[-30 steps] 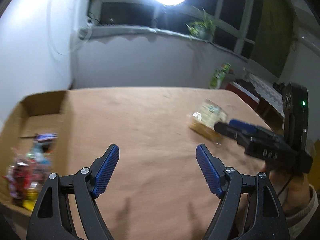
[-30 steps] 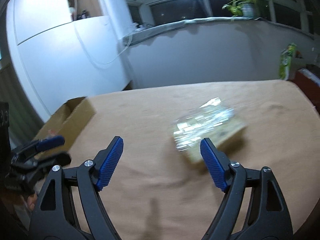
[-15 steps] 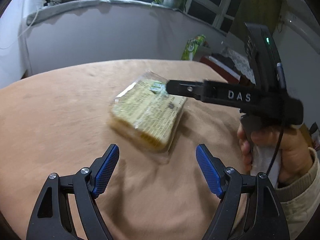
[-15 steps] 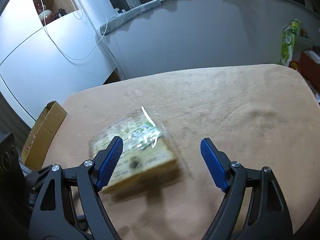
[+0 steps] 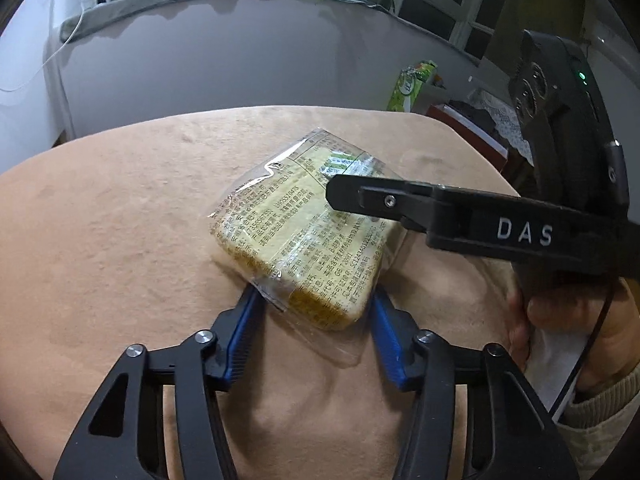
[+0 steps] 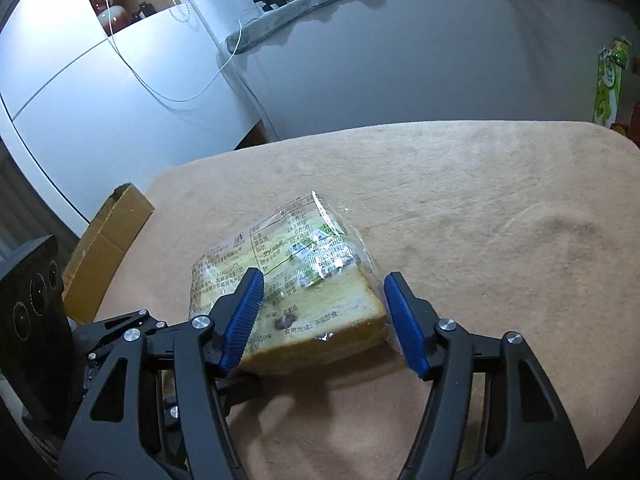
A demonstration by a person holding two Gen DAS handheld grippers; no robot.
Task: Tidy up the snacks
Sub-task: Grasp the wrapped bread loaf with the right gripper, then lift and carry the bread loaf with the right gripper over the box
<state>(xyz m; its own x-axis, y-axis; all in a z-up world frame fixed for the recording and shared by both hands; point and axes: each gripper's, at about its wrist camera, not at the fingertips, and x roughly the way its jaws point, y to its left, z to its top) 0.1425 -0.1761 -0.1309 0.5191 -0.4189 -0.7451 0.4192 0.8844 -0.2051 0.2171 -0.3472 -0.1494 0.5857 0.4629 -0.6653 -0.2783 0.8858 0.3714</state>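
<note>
Bread, a wrapped yellow slab in clear printed film [image 5: 298, 236], lies on the tan table [image 5: 112, 240] between both closing tools: left tool [image 5: 316, 304] pinches its near corner, right tool [image 6: 322, 312] straddles the far end, contact unclear. Slippery film may slide out. Beyond, the right tool reads "DAS".

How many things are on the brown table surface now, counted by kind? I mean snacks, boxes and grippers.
Wrapped bread snack: 1
Cardboard box, at the table edge: 1
Grippers: 2, the left gripper and the right gripper, both at the bread
Total: 4
</note>
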